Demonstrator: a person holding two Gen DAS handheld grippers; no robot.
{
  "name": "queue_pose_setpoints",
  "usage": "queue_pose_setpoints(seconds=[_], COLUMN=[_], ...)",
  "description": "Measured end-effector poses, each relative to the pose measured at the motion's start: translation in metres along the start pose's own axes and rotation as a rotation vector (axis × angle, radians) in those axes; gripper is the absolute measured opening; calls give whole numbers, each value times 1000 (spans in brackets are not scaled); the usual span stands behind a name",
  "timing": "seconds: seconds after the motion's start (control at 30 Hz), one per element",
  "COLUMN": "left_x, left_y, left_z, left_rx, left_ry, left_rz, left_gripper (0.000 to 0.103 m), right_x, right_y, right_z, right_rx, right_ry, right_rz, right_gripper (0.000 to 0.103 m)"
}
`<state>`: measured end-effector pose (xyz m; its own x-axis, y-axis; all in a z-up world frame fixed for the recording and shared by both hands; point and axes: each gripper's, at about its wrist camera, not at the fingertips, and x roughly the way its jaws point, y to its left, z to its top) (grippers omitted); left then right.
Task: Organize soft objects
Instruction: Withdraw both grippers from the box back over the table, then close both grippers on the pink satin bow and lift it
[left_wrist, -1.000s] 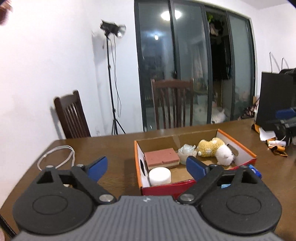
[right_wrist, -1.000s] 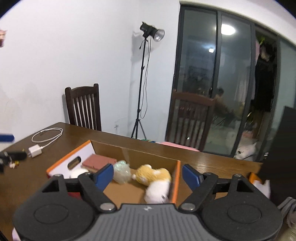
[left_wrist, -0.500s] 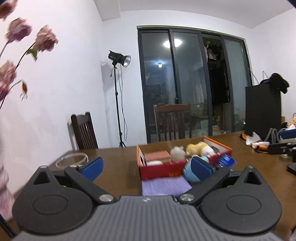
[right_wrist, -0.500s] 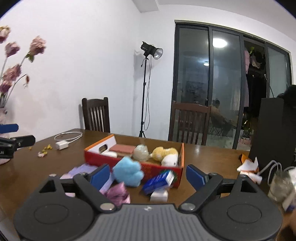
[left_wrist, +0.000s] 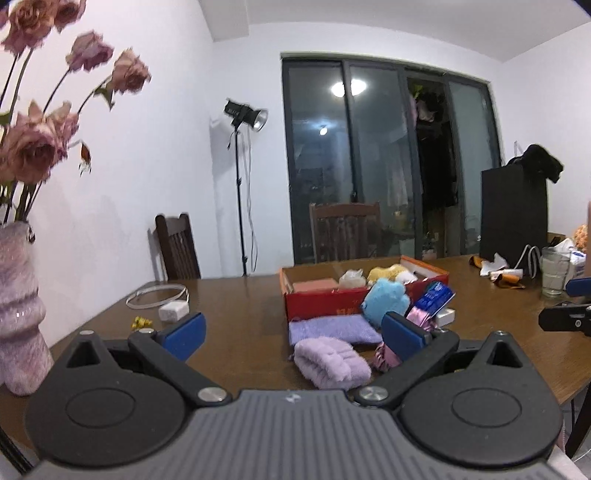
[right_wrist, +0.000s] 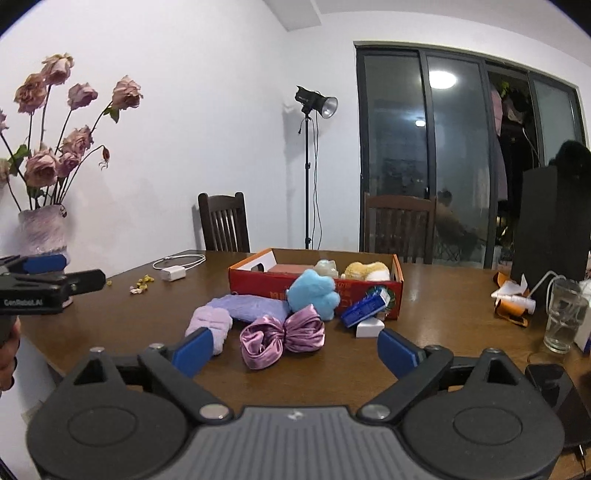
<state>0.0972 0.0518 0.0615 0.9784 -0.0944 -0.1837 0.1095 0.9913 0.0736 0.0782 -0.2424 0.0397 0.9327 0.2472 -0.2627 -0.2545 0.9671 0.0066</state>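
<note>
Both grippers hang empty with jaws spread wide, the right gripper having just opened up more, and the satin bow lies dead ahead of it on the table, long axis crossways, short of the red box, while the left gripper faces the lilac roll.

Bare counter lies open left of the purple towel, while the satin bow, blue plush and blue packet crowd the red box's near wall.
</note>
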Motion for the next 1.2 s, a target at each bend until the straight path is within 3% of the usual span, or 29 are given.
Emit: queue_pose_setpoints(seconds=[0.3,0.47,0.5,0.57,0.63,0.73,0.83,0.93,1.0,1.07,1.1,1.13,1.2], left_x=[38,62,67,78,94,123,149,173,183,187,188,189,186], left_y=[-2,-18,-22,-29,-37,-53,-71,-77,-74,-71,-70,-69,-64], left_z=[-26,-25,-24,-23,-22,-23,-26,-36,-40,-40,-40,-41,-43], left_rx=[-61,-32,-39,-67,-97,-91,-44,-58,-94,-116,-116,-119,-140], left_ry=[138,170,166,179,205,245,267,328,369,376,379,382,383], left_rz=[-12,-61,-90,-162,-243,-276,-266,-286,-301,-332,-340,-346,-361], left_gripper=[103,101,99,79,72,69,69,68,60,37,32,26,22], right_x=[42,72,79,92,109,139,175,203,224,237,243,244,242], right_y=[0,-11,-14,-21,-27,-36,-50,-57,-60,-65,-67,-69,-68], right_z=[-17,-18,-18,-17,-14,-8,0,3,1,-3,-5,-6,-7], right_rx=[32,78,88,109,118,116,171,212,231,269,297,316,326], right_ry=[75,111,122,135,157,179,223,235,260,270,277,281,293], right_rz=[15,2,1,9,18,41,92,122,120,139,159,171,189], right_gripper=[93,78,76,70,68,63,49,47,47,44,40,28,23])
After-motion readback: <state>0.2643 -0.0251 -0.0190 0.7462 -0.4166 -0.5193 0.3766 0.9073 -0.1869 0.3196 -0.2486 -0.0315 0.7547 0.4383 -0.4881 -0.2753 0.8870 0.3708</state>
